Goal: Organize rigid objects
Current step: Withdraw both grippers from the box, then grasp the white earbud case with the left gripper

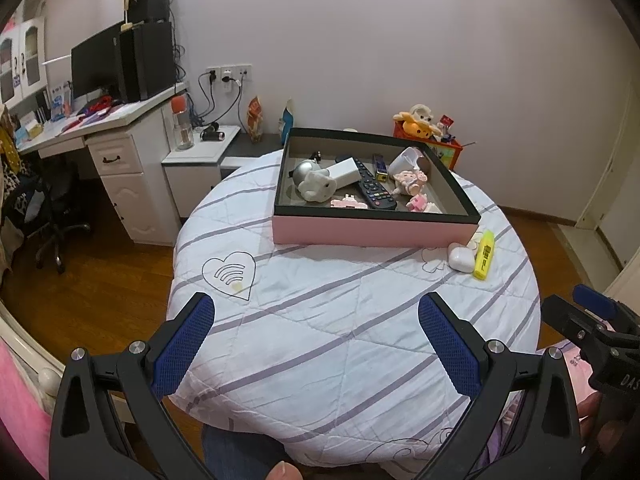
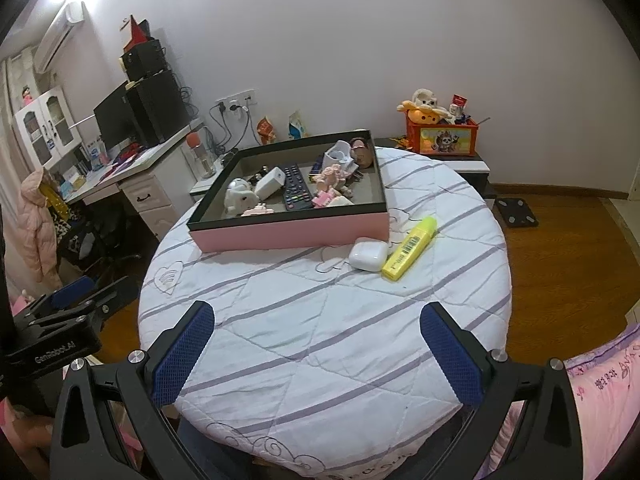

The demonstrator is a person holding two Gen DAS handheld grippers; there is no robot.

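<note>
- Left gripper (image 1: pixel 316 312): jaws spread wide, nothing between them; blue textured pads (image 1: pixel 182 350) face inward; held level, pointing forward.
- Right gripper (image 2: pixel 316 314): jaws likewise spread wide and empty; blue pads (image 2: pixel 450 354) visible on both fingers.
- Placement: the two grippers sit side by side, apart, each visible at the edge of the other's view.

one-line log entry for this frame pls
left gripper: open, empty | right gripper: open, empty | pink box: mostly filled | outside box: earbud case, yellow highlighter, touching
</note>
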